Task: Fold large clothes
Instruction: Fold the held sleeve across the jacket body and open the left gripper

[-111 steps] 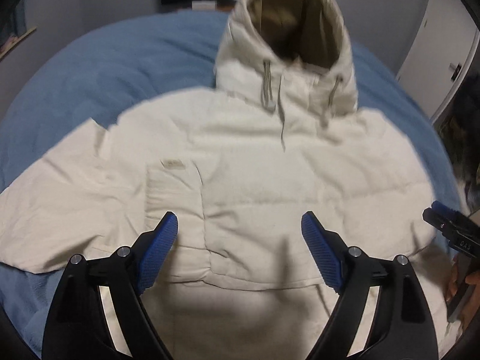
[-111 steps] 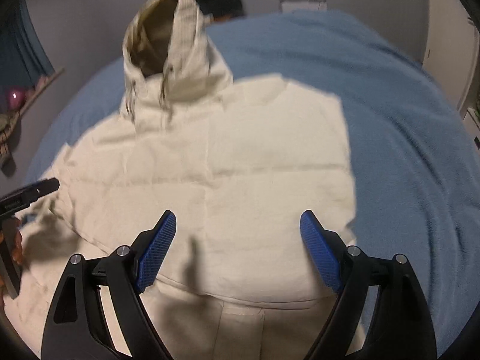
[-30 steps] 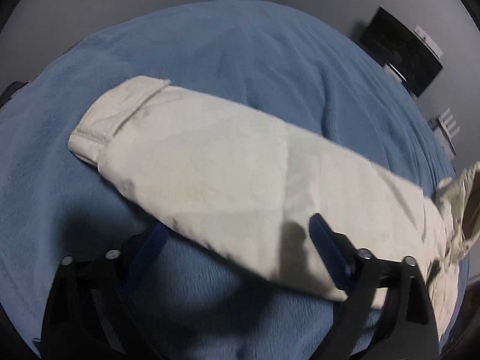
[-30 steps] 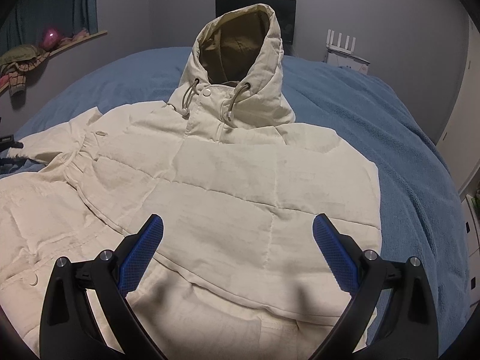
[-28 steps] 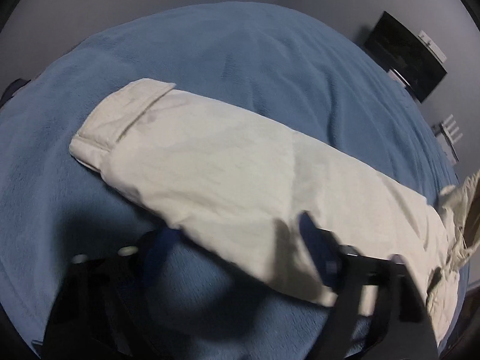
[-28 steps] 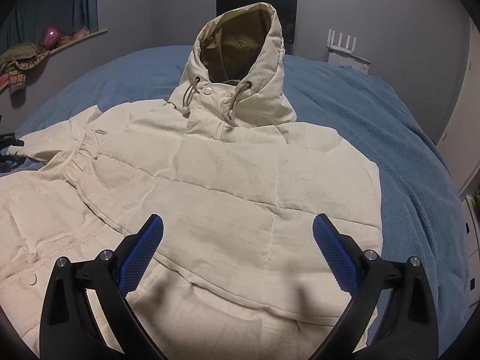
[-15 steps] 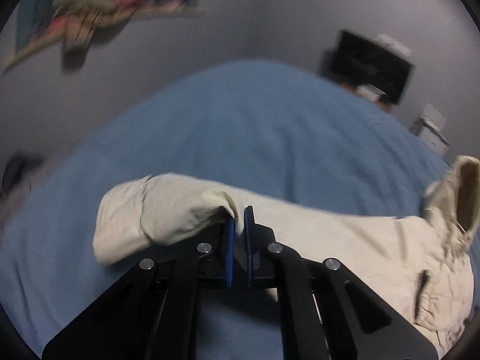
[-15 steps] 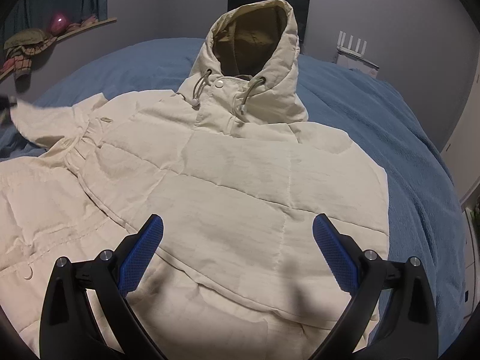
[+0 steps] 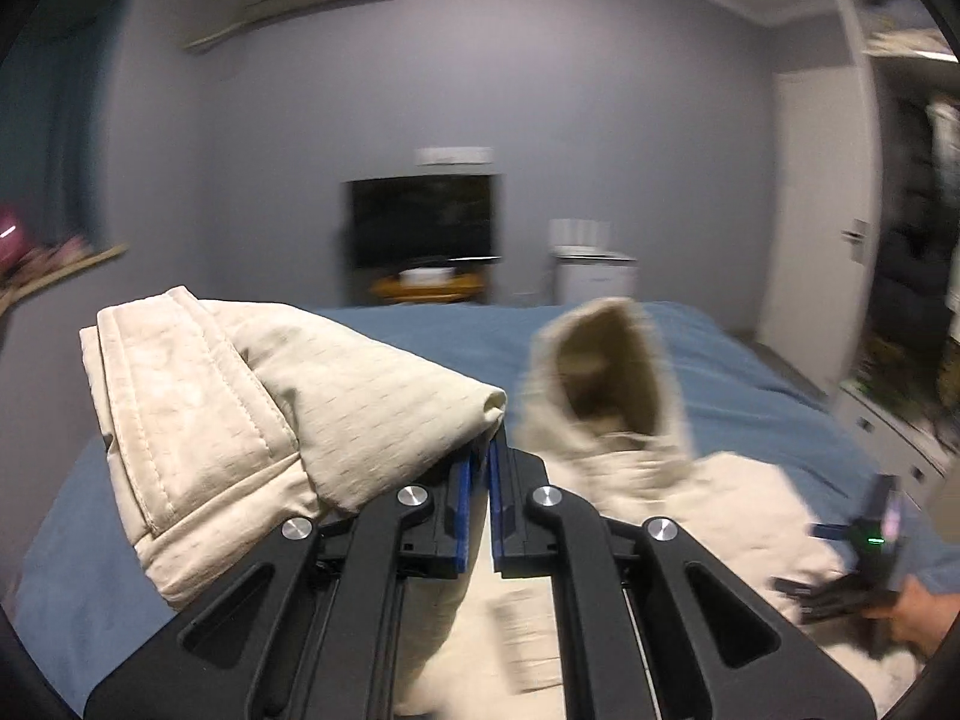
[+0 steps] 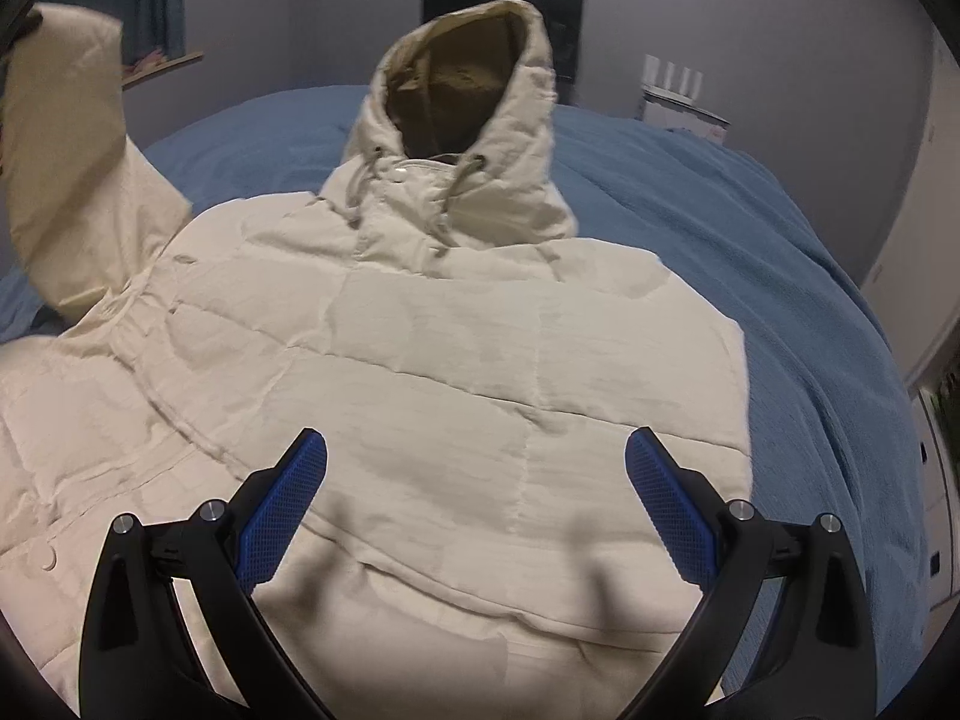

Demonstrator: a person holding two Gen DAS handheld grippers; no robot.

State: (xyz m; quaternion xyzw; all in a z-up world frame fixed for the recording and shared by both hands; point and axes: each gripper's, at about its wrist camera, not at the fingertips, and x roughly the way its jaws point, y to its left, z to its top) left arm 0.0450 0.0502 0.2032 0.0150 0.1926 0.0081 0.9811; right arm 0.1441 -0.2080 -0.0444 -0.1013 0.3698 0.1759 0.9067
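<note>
1. Two black grippers with blue ribbed pads work over one cream quilted hooded jacket point(image 10: 456, 372), which lies front-up on a blue fleece bed cover point(image 10: 750, 228).
2. One of them, the left gripper point(image 9: 478, 468), has its jaws pressed together on a fold of the cream padded sleeve point(image 9: 300, 414), pinching the cloth near the fingertips.
3. That sleeve is raised off the bed; its stitched cuff point(image 9: 180, 414) hangs to the left of the gripper, doubled over on itself.
4. From the right wrist view the same sleeve point(image 10: 78, 162) stands up at the far left, clear of the bed cover, while the jacket body stays flat.
5. Spread wide, the right gripper point(image 10: 477, 498) hovers above the lower chest of the jacket with nothing between its pads.
6. Upright at the top of the jacket, the hood with tan lining point(image 10: 462, 84) has its two drawcords point(image 10: 456, 180) hanging down at the collar.
7. Far right in the left wrist view, the right gripper point(image 9: 864, 564) shows blurred, low beside the jacket's edge.
8. Beyond the bed stand a dark flat television point(image 9: 423, 222) on the grey wall and a white appliance point(image 9: 591, 276) beside it.
</note>
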